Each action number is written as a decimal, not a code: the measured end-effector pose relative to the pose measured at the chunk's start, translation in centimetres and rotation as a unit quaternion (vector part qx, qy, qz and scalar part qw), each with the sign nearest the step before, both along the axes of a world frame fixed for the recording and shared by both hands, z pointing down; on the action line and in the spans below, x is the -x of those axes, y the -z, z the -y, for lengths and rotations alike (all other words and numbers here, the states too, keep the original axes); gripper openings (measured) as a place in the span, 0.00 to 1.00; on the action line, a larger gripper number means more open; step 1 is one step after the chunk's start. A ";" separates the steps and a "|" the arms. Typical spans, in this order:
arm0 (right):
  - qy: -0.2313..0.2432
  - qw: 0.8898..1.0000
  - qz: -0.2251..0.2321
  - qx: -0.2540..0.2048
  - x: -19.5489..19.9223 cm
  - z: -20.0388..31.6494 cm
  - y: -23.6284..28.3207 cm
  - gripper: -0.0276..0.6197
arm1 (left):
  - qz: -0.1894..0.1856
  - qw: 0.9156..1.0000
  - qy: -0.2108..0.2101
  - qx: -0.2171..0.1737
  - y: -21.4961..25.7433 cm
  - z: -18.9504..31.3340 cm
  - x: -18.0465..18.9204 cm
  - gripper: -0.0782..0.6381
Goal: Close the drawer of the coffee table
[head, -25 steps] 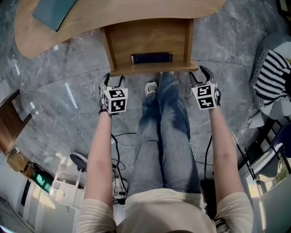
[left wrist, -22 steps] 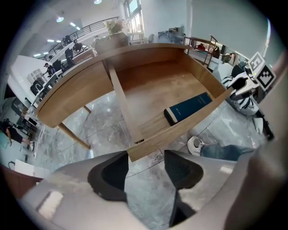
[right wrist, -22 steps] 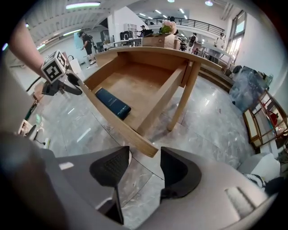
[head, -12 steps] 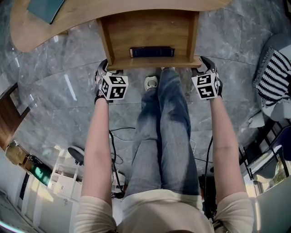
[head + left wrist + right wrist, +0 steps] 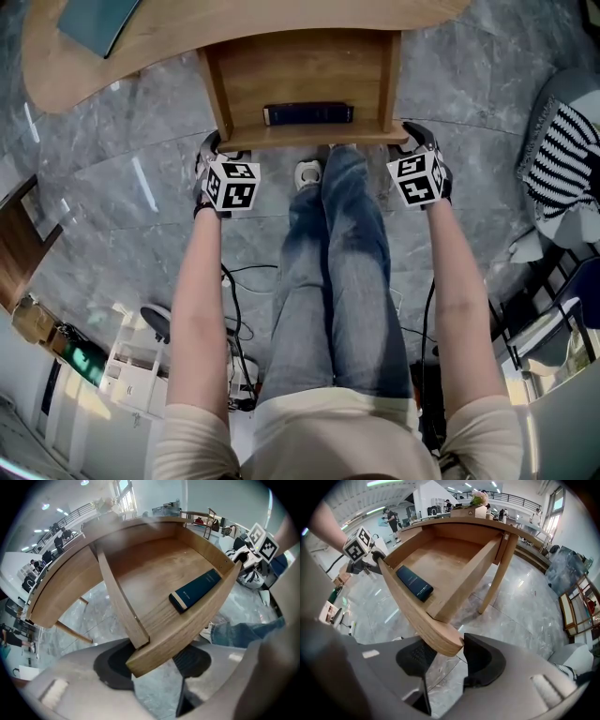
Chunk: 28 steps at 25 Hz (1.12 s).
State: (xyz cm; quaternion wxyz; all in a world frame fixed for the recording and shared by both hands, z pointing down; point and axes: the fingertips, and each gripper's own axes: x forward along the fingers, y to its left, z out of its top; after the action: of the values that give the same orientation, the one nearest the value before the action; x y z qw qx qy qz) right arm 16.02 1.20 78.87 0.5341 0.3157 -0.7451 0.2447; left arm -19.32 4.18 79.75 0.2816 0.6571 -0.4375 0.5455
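While pulled out to the near side of the curved light-wood coffee table [image 5: 187, 33], stands open: light-wood drawer [image 5: 300, 75], flat dark blue book [image 5: 308, 113] along its near front board. Clamped at the near left corner by the left gripper [image 5: 152, 666], at the near right by the right gripper [image 5: 449, 660], jaws just drawn in onto the board end

Matt wooden drawer [image 5: 305, 70], glossy stone floor [image 5: 112, 216]

Drawer [image 5: 159, 630] corner between claw [image 5: 157, 667] pads
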 end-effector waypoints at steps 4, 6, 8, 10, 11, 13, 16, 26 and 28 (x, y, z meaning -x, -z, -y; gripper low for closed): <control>-0.004 1.000 0.001 0.004 0.0 0.0 0.9 0.31 | -0.002 1.000 -0.004 0.002 0.9 -0.1 0.0 0.43; -0.005 1.000 0.003 0.007 -0.1 -0.1 1.4 0.31 | -0.001 1.000 -0.004 0.002 1.4 -0.1 0.0 0.43; -0.005 1.000 0.006 0.009 0.0 -0.1 1.9 0.31 | 0.000 1.000 -0.004 0.000 1.9 -0.1 0.0 0.43; -0.004 1.000 0.009 0.010 0.1 0.0 2.4 0.31 | 0.000 1.000 -0.004 0.001 2.5 -0.1 0.0 0.43; -0.005 1.000 0.010 0.011 0.0 0.0 2.7 0.30 | 0.000 1.000 -0.005 0.002 2.7 0.0 0.0 0.43; -0.006 1.000 0.011 0.013 -0.2 0.1 3.2 0.30 | -0.001 1.000 -0.007 0.005 3.2 0.0 -0.2 0.43; -0.008 1.000 0.012 0.017 -0.2 0.0 3.9 0.30 | -0.002 1.000 -0.010 0.009 3.8 -0.1 -0.3 0.43; -0.008 1.000 0.017 0.019 -0.1 0.6 5.5 0.30 | -0.005 1.000 -0.028 -0.003 5.5 0.5 -0.1 0.43; -0.008 1.000 0.014 0.020 -0.2 0.7 5.7 0.31 | -0.006 1.000 -0.027 -0.003 5.6 0.4 -0.2 0.43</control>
State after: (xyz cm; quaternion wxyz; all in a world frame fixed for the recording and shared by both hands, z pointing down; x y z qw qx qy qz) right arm 16.19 0.48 73.21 0.5275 0.3072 -0.7453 0.2680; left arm -19.10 3.77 74.13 0.2671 0.6728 -0.4197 0.5477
